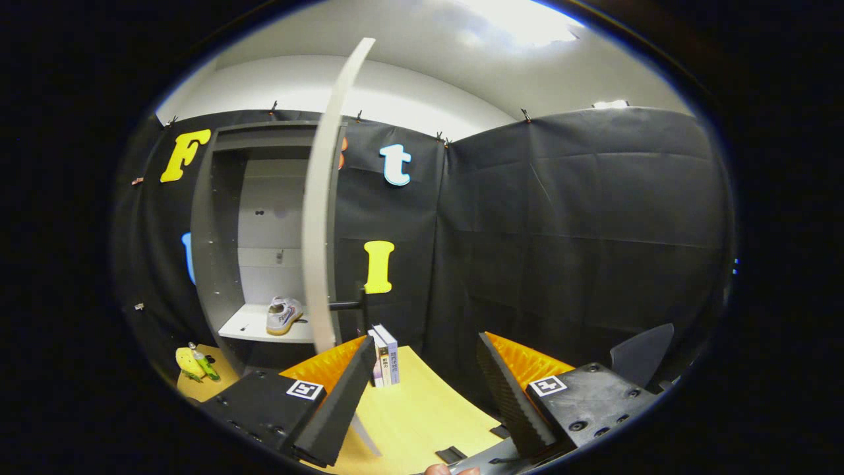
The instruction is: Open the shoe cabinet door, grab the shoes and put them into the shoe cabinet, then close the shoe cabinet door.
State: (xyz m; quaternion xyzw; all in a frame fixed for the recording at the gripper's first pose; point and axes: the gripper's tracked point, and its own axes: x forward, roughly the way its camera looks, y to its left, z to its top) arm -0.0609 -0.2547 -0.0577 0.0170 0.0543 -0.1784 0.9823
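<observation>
The black cloth booth wall spans the right half and the background of the frame. At left of centre stands my tall grey open-fronted shoe cabinet, its pale interior visible. Its long white cabinet door is swung open and seen edge-on, running as a curved strip from the top centre of the frame down past the cabinet's right side; a short dark bar handle projects from it at lower height. Below, a light wooden tabletop fills the lower centre, lying between my fingers. My gripper is released: the two wedge-shaped fingers stand well apart at the bottom of the frame with nothing between them but the tabletop. A single white low-cut sports shoe rests on the cabinet's white lower shelf, just left of the door edge and well beyond my fingers. Two upright slim books stand on the table just beside my left finger's tip. At lower left, a second small wooden surface carries a yellow object and a small green-and-clear bottle. A fingertip of my hand shows at the bottom centre.
</observation>
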